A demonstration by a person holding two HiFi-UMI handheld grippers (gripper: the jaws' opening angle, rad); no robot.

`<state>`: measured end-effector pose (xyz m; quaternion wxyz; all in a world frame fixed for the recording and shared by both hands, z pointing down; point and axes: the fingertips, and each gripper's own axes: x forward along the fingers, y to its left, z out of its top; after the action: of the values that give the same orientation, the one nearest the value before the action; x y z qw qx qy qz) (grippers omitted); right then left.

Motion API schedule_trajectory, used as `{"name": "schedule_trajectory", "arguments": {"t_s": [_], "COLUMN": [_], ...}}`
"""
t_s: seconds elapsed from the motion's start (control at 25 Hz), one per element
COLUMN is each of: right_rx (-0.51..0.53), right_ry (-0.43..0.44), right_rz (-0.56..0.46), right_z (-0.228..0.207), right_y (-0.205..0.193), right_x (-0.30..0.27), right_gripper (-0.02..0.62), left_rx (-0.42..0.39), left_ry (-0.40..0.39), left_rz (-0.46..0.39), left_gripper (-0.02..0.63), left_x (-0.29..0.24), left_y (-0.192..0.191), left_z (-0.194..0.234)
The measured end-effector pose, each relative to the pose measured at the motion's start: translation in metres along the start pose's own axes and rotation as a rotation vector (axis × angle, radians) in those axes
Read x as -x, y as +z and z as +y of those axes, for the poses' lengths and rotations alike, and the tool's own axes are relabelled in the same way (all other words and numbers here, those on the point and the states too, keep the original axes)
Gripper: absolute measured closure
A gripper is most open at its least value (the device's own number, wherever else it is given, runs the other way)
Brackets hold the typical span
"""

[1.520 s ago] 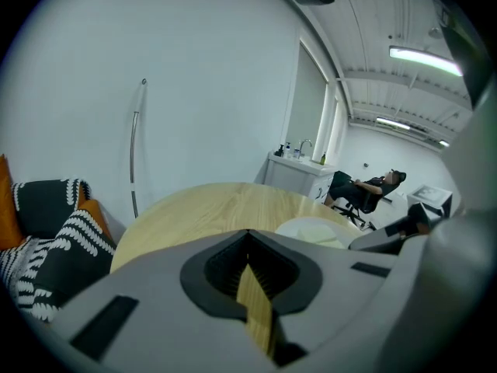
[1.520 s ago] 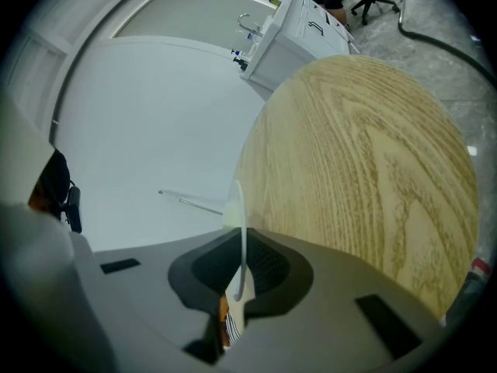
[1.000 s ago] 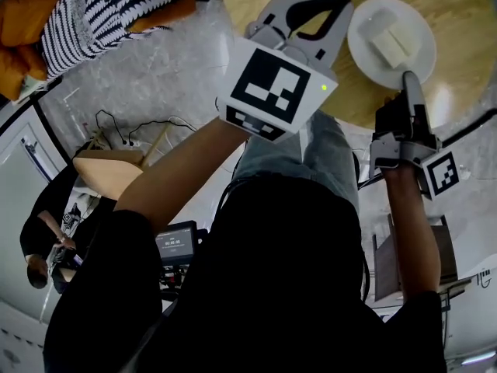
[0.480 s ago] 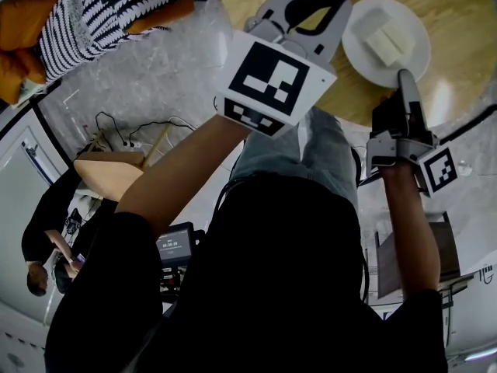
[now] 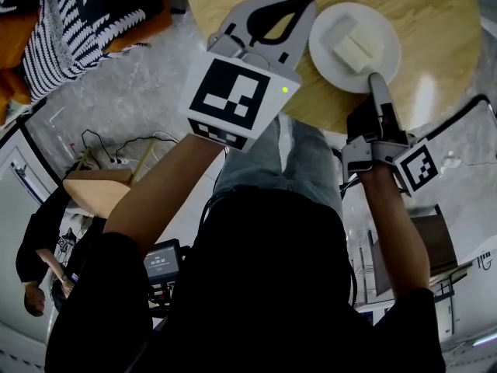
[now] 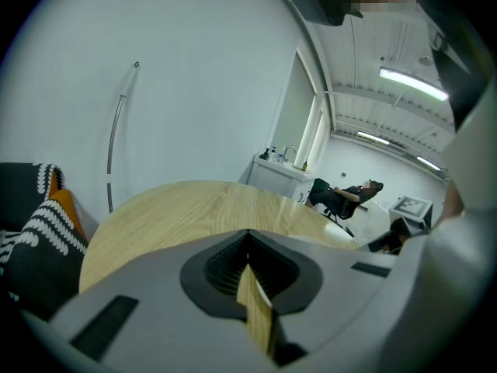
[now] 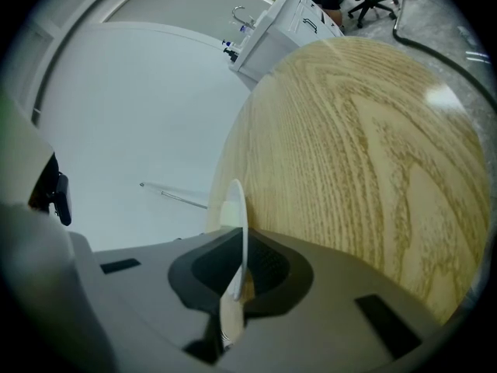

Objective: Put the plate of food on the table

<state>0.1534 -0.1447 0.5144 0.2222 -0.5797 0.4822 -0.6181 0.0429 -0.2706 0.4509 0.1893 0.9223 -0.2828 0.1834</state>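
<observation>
The right gripper's jaws stay clenched on the near rim of the plate, which has hardly shifted above the desk's near edge, so setting it down still remains, while the left gripper's jaws stay shut, empty.

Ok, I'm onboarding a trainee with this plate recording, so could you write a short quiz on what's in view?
1. True or false: the left gripper holds the plate.
2. The plate carries: A) pale blocks of food; B) a fork; C) nothing.
3. Which part of the plate do the fingers of the right gripper pinch?

Key: 1 false, the left gripper is shut and empty; 2 A; 3 the rim, with the plate over the round wooden table.
</observation>
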Motion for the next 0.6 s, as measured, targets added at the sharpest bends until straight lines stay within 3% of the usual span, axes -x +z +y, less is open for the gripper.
{"name": "schedule_trajectory", "arguments": {"t_s": [0.6], "right_rx": [0.208], "right_ry": [-0.155], "right_rz": [0.169], "right_z": [-0.002], "right_y": [-0.012], "right_x": [-0.005], "right_gripper": [0.552], "left_rx": [-0.014], "left_ry": [-0.036], "left_rz": [0.005], "left_gripper": [0.601], "left_x": [-0.001], "left_y": [0.002], "left_z": [-0.003]}}
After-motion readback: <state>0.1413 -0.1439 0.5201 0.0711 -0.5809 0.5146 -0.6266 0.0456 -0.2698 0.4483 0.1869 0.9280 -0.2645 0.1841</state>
